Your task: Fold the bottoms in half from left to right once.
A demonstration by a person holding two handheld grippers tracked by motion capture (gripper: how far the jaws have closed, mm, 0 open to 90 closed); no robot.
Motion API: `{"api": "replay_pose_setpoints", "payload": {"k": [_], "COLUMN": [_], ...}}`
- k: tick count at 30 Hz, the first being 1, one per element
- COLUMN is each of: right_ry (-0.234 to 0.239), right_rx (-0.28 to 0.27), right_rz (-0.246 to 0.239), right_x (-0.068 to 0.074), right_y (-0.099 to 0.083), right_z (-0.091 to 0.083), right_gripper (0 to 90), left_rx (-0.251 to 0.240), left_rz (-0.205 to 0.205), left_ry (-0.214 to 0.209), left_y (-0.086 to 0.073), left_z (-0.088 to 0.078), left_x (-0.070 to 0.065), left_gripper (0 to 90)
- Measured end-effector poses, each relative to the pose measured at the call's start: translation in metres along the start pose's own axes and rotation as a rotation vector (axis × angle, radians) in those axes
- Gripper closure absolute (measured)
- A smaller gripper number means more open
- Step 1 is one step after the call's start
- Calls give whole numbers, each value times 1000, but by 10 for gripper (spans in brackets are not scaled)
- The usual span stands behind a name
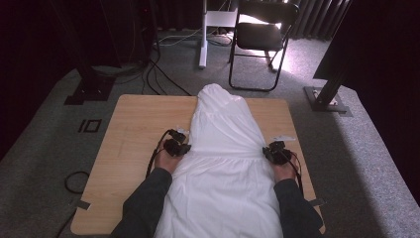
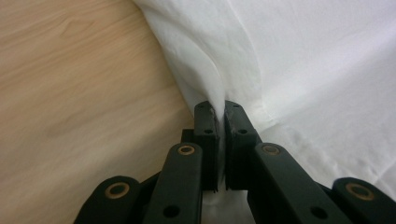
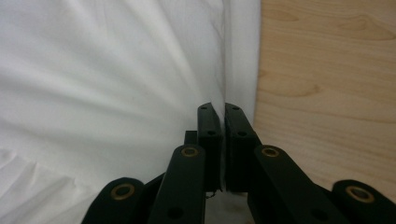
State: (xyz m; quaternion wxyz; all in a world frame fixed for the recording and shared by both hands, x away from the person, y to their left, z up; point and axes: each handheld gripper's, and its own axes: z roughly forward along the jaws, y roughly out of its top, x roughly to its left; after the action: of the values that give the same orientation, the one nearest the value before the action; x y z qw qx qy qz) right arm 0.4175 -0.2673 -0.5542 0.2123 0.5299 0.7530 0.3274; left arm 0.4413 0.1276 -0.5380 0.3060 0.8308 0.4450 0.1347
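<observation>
High view: dress lies lengthwise away from the person; left gripper and right gripper each pinch a waist edge, jaws closed on cloth.

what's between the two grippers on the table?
In the high view, the white garment spans the whole stretch between the left gripper and right gripper, lying on the table. Each gripper pinches one side edge at the waist seam.

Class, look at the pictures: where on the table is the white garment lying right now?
In the high view the white garment runs down the middle of the wooden table, pinched at its waist by the left gripper and right gripper.
</observation>
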Motion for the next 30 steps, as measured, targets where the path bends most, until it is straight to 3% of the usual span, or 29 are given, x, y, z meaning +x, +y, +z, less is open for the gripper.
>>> {"api": "replay_pose_setpoints", "payload": {"k": [4,6,13,18,19,21,22,23,25,27,30], "right_ry": [40,42,81,118,124,139,144,159,198,195,209], "right_rx": [-13,-30,-16,-7,-7,-3,4,7,-26,-77,-124], "right_rz": [4,0,-44,-47,-37,-28,-33,-40,-49,-26,-11], "right_x": [8,16,46,59,61,66,68,70,69,64,54], "right_y": [-13,-22,-53,-78,-82,-90,-92,-93,-91,-81,-53], "right_z": [-10,-16,-47,-70,-75,-83,-86,-87,-91,-93,-94], "right_gripper": [866,866,867,867,867,864,844,802,670,549,506], "left_rx": [-44,-59,-81,-77,-62,-39,-38,-50,-93,-132,-165], "left_rz": [-61,-64,-12,-8,14,47,53,51,26,12,23], "left_ry": [-15,-19,2,-36,-32,-23,-15,-10,-24,-6,8], "left_y": [-24,-38,-84,-115,-118,-120,-120,-119,-113,-103,-81], "left_z": [-16,-24,-56,-78,-82,-87,-89,-92,-100,-107,-110], "left_x": [8,7,-12,-29,-32,-36,-37,-35,-29,-23,-15], "left_gripper": [865,864,858,855,849,797,722,640,575,531,520]}}
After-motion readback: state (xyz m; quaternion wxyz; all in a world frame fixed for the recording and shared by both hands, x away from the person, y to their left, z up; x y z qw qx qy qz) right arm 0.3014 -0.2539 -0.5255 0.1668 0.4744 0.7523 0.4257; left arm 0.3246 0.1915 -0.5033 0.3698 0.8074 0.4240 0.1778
